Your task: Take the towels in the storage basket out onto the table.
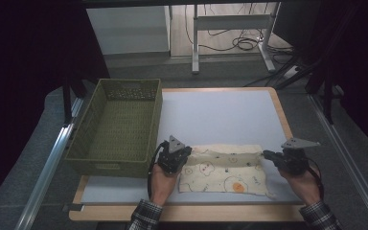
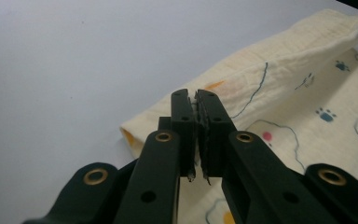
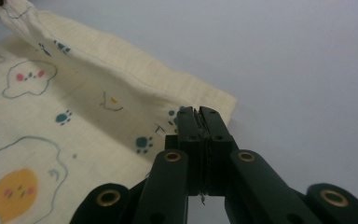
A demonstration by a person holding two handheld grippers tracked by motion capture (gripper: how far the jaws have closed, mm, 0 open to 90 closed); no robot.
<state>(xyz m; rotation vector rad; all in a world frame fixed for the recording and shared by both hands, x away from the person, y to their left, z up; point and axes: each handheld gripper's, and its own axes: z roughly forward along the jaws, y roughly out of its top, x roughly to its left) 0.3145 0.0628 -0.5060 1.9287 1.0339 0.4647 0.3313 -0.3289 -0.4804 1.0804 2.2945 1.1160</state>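
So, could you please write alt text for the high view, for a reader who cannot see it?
A person's two hand-held grippers, the left gripper and right gripper, each pinch an end of the folded-over far edge of a cream printed cloth on a pale table mat. An olive woven basket sits at the left, empty.

— What colours does the soft rectangular cotton cloth (image 1: 225, 173) between the two tools carry?

— Pale cream, printed with blue-outlined cloud shapes with pink dots, small blue paw prints, and orange-yolk egg figures; one sits just left of the black two-jaw right gripper (image 3: 199, 111).

— And the tools themselves?

— Both matte black with brass-coloured rivets; the black two-jaw left gripper (image 2: 195, 95) matches.

— What lies beyond the left one?

— A woven olive-green rectangular basket (image 1: 96, 160), on a pale lavender-white tabletop (image 1: 220, 115) with a light wood edge.
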